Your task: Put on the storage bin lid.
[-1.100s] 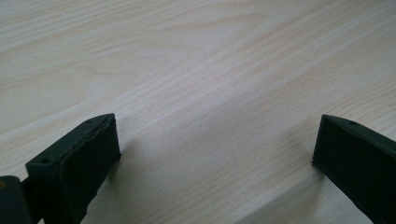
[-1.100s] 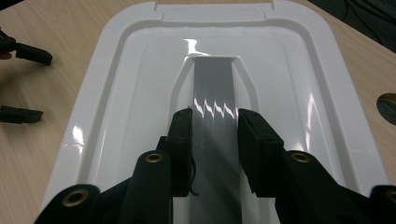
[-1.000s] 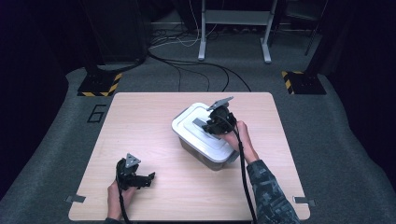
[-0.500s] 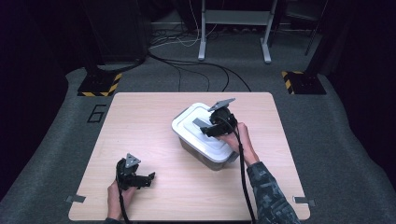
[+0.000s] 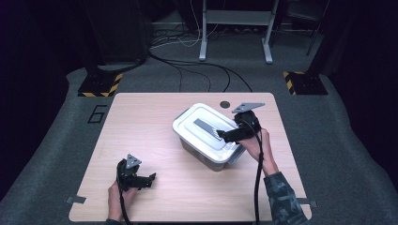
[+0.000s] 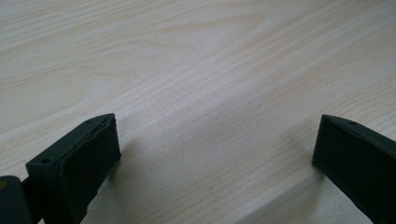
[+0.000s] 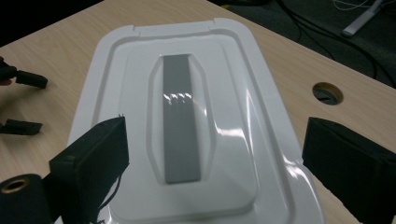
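A clear plastic box with a white lid (image 5: 205, 132) stands right of the middle of the wooden table (image 5: 141, 122). A flat grey handle strip (image 5: 202, 125) runs along the lid (image 7: 116, 93). My right gripper (image 5: 220, 136) hovers at the box's right edge and points left over the lid. Its jaws have just been opening and now stand wide, and the right gripper (image 7: 215, 154) holds nothing, with the grey strip (image 7: 180, 116) lying ahead of it. My left gripper (image 5: 148, 180) rests low near the front left, open over bare wood (image 6: 215, 149).
A round cable hole (image 5: 225, 104) sits in the table behind the box. Beyond the far edge are black-and-yellow stand bases (image 5: 98, 85), floor cables (image 5: 197, 65) and a metal frame (image 5: 234, 28). The left gripper's fingertips (image 7: 28, 79) show at the far left of the right gripper view.
My right gripper drew back from the middle of the lid toward the box's right edge and its jaws spread apart. The lid stays on the box. The left hand kept still.
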The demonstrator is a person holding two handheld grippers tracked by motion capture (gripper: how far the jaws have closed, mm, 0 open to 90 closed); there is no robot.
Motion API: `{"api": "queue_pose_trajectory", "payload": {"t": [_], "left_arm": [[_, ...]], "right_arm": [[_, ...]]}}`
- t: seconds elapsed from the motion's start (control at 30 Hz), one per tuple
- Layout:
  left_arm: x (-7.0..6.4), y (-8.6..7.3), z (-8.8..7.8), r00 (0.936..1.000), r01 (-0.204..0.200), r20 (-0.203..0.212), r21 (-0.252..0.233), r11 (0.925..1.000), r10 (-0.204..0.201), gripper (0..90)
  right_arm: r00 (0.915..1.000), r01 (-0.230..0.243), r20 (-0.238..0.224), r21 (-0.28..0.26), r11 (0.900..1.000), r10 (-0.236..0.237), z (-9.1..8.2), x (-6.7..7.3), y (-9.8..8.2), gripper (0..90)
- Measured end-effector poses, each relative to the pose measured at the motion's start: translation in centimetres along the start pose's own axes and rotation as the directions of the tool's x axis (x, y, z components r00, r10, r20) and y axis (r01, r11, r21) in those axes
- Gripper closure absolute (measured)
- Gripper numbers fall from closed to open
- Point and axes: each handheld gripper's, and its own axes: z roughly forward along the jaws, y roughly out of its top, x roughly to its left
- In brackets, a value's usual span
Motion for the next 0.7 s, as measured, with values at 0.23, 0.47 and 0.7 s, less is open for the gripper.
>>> {"api": "queue_pose_trajectory", "payload": {"t": [0.23, 0.47, 0.7], "left_arm": [[0.0, 0.0, 0.0, 1.0000, -0.002, 0.003, 0.007, 1.0000, 0.002, 0.1], [0.0, 0.0, 0.0, 1.0000, -0.002, 0.000, 0.002, 1.0000, 0.002, 0.1], [-0.1, 0.0, 0.0, 1.0000, 0.008, -0.002, -0.004, 1.0000, -0.008, 0.1]], "right_arm": [[0.9981, -0.029, 0.055, -0.015, 0.999, 0.030, -2.8, -0.7, -3.2, 3.9], [0.9925, -0.054, 0.108, -0.030, 0.998, 0.057, -5.1, -1.1, -6.5, 3.9], [0.9813, -0.121, 0.147, -0.028, 0.992, 0.124, -6.1, -2.4, -10.7, 3.7]]}}
